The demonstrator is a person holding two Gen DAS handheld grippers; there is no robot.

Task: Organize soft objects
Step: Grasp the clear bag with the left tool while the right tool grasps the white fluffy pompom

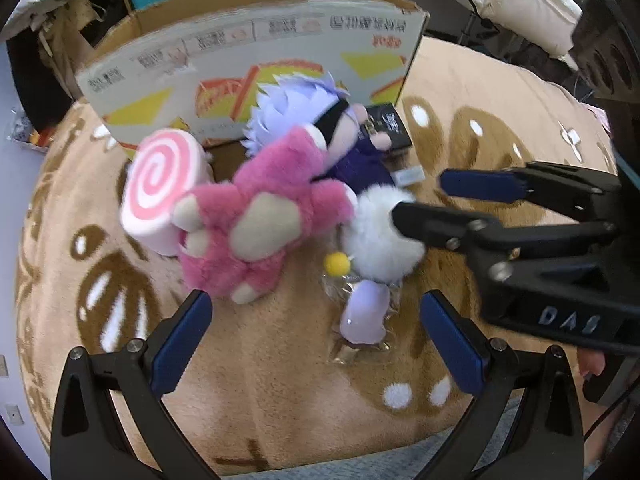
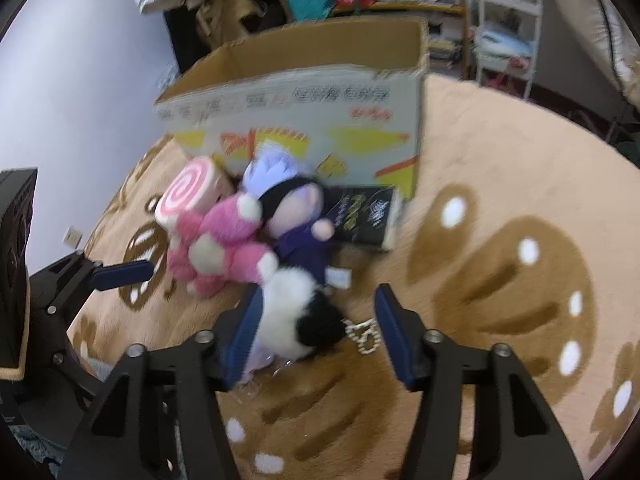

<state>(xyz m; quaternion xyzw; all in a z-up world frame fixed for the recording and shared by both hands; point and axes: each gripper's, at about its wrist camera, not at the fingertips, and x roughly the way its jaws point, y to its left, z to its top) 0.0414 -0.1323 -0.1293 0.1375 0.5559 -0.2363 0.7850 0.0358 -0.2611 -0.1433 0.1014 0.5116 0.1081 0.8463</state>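
Note:
A heap of soft toys lies on the beige rug (image 1: pixel 280 380) in front of a cardboard box (image 1: pixel 248 60). It holds a pink plush bear (image 1: pixel 256 220), a pink swirl roll cushion (image 1: pixel 160 184) and a doll with lilac hair (image 1: pixel 312 120). My left gripper (image 1: pixel 316 304) stands open just short of the bear, with a lilac toy in clear wrapping (image 1: pixel 364 312) between its fingers, untouched. My right gripper (image 2: pixel 320 294) straddles a white and black fluffy toy (image 2: pixel 296 320). Its left pad is against the fur and its right pad is apart, so it is open.
The open-topped cardboard box (image 2: pixel 320 100) stands behind the heap. A black flat box (image 2: pixel 360 216) leans at its right corner. A bead chain (image 2: pixel 364 336) trails from the fluffy toy. Bedding, shelves and a white trolley (image 2: pixel 504 32) line the room's far side.

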